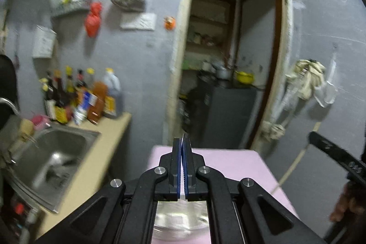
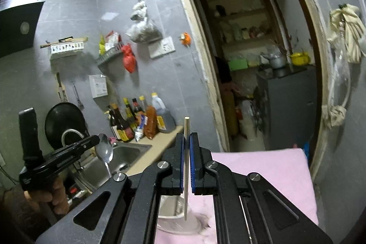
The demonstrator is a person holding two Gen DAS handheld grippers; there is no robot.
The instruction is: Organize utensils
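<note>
My left gripper (image 1: 183,141) is shut on a metal spoon; in the left wrist view only the spoon's thin edge (image 1: 183,152) shows between the blue pads. The right wrist view shows that gripper (image 2: 97,141) at the left, holding the spoon (image 2: 104,150) by its bowl, handle hanging down. My right gripper (image 2: 187,141) is shut on a pale wooden chopstick (image 2: 186,166) held upright, its lower end over a whitish container (image 2: 178,218) on the pink table (image 2: 263,175). A clear container (image 1: 183,218) sits under my left gripper.
A steel sink (image 1: 52,152) sits in a beige counter (image 1: 100,148) to the left, with several sauce bottles (image 1: 87,95) at the wall. An open doorway (image 1: 228,61) lies ahead. Rags (image 1: 304,81) hang on the right wall. My right gripper's body (image 1: 338,157) shows at right.
</note>
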